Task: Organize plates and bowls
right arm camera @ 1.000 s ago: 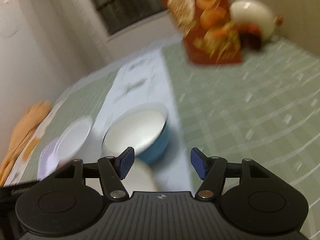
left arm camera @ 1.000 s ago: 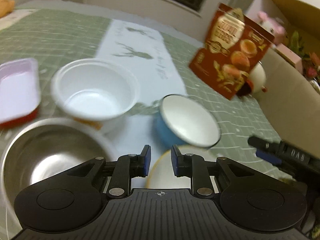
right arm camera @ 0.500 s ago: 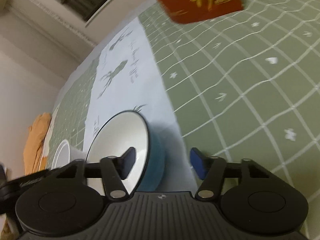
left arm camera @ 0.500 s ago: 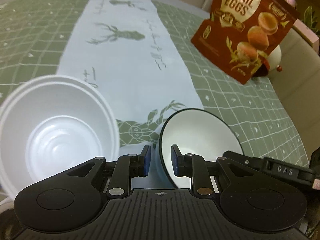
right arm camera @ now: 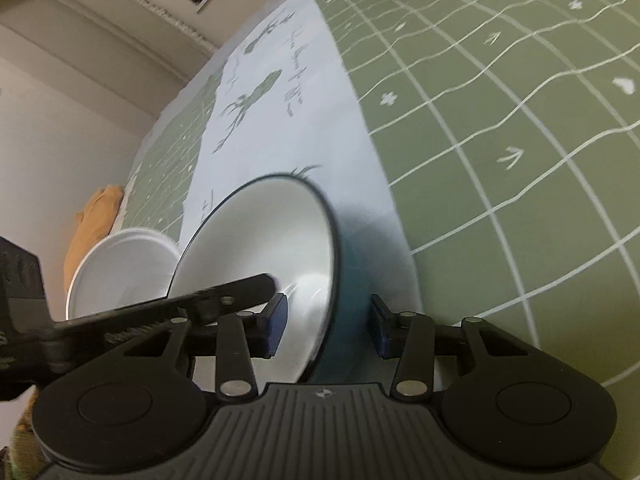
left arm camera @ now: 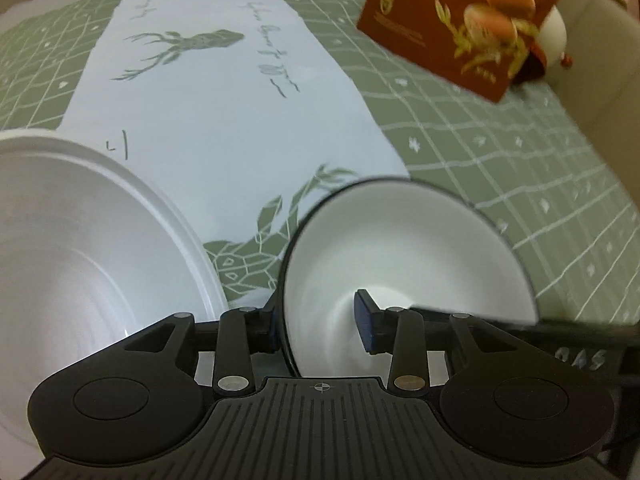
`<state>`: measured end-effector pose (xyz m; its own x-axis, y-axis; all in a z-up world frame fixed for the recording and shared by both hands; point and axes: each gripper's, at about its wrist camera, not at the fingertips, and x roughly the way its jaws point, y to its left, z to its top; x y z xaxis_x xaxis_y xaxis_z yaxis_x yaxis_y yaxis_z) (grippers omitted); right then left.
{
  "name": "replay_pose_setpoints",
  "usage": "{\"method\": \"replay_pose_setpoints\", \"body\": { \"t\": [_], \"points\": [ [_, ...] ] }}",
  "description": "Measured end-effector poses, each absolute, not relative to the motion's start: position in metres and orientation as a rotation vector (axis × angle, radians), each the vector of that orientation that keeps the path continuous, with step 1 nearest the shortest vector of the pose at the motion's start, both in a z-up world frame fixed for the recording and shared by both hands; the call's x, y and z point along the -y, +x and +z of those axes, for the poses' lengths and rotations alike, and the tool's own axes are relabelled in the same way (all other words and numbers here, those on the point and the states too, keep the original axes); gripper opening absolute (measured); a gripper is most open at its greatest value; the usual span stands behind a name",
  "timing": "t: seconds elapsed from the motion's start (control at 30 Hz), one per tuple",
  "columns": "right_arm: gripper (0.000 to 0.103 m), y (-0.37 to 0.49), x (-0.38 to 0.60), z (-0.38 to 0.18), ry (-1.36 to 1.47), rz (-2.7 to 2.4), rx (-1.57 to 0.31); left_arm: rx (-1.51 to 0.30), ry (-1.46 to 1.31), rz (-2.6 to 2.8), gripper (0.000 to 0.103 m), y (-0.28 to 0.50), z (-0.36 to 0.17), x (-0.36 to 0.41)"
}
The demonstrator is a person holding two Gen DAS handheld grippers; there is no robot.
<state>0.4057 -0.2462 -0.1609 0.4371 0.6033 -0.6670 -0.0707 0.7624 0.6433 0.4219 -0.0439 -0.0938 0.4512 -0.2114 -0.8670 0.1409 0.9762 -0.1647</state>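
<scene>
Two bowls stand near, one white plastic bowl on the left and one blue bowl with a white inside on the right, while one red snack bag stands far right.

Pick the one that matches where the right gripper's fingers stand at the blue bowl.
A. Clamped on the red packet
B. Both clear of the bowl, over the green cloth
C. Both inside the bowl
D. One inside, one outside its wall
D: in the right wrist view the right gripper straddles the blue bowl, one finger inside the white interior and one outside the blue wall, jaws closing.
</scene>
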Motion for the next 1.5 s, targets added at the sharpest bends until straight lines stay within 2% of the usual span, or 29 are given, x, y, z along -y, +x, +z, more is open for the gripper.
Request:
{"method": "replay_pose_setpoints", "body": {
  "t": [0.47, 1.1, 1.27, 1.5],
  "points": [
    [0.044, 0.392, 0.251, -0.140, 0.594, 0.416, -0.965, -1.004, -0.047, -0.234, 0.037, 0.406, -0.062, 0.053],
    [0.044, 0.312, 0.252, -0.060, 0.509, 0.457, -0.783, -0.876, -0.096, -0.219, 0.038, 0.323, 0.004, 0.051],
    [0.045, 0.287, 0.249, -0.053, 0.487, 0.482, -0.782, -0.917, -0.094, -0.173, 0.038, 0.296, 0.010, 0.053],
    [0.045, 0.272, 0.244, -0.071, 0.471, 0.510, -0.844, -1.002, -0.114, -0.140, 0.038, 0.276, -0.008, 0.050]
  ]
}}
